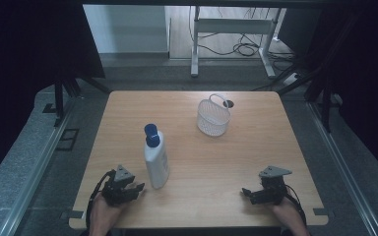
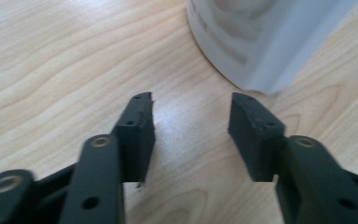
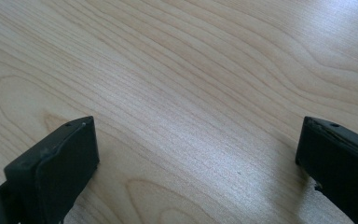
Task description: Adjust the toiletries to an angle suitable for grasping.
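The room around you is dim: dark curtains hang on both sides, and past the far edge of the wooden table (image 1: 197,162) a white desk frame (image 1: 231,29) stands on a grey floor with loose cables (image 1: 241,48) trailing under it. The upper part of that frame is cut off by the top of the high view.

On the table, a white plastic bottle (image 1: 156,162) with a blue cap (image 1: 151,132) stands upright at the near left. Its label is too small to read. A white wire basket (image 1: 213,117) sits toward the far centre-right, well apart from the bottle, with its thin handle arching over it; you cannot tell from here whether anything lies inside. A small dark round opening (image 1: 228,103) shows in the tabletop just behind the basket, partly hidden by it.

Your left gripper (image 1: 137,189) rests low at the near left edge, just beside the bottle's base. In the left gripper view its jaws stand apart with bare wood between them, and the bottle (image 2: 256,42) is a blurred white shape beyond the tips, cut off at the top.

Your right gripper (image 1: 246,192) sits at the near right edge, well apart from both objects. In the right gripper view its jaws are spread wide, each cut off by the frame, over plain wood grain (image 3: 186,93).

Your hands are cropped by the bottom of the high view.
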`<state>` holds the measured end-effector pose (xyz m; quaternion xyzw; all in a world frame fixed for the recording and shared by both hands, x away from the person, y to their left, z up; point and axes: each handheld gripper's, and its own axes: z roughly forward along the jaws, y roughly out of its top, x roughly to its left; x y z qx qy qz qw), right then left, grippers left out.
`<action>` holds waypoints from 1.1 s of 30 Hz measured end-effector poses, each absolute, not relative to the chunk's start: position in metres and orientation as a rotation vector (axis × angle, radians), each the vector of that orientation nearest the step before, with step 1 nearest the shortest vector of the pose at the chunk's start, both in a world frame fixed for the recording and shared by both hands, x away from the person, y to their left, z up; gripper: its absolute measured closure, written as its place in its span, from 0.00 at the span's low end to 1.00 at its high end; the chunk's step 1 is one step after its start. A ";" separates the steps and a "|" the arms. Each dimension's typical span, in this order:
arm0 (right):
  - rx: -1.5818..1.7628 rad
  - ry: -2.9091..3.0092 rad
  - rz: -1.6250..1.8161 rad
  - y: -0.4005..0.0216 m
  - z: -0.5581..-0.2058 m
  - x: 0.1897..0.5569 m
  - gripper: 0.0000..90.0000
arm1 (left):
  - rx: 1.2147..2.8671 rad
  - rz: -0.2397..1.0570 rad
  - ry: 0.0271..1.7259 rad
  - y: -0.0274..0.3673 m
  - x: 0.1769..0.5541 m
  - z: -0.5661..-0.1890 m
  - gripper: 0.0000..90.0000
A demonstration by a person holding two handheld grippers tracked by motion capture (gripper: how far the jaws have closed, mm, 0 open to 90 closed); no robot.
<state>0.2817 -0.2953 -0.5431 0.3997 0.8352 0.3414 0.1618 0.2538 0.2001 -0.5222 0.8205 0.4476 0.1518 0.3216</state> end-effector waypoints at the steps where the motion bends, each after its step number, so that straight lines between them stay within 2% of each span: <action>1: 1.141 2.384 0.974 -0.295 -0.543 0.282 0.00 | 2.145 0.399 1.180 0.201 0.255 -0.522 0.61; 4: 1.140 2.384 0.974 -0.295 -0.543 0.282 0.00 | 2.125 0.402 1.183 0.202 0.258 -0.522 0.65; 17: 1.135 2.386 0.976 -0.295 -0.543 0.283 0.00 | 2.042 0.354 1.178 0.194 0.277 -0.522 0.99; 33: 1.135 2.387 0.974 -0.294 -0.543 0.284 0.00 | 2.040 0.320 1.161 0.179 0.285 -0.522 0.99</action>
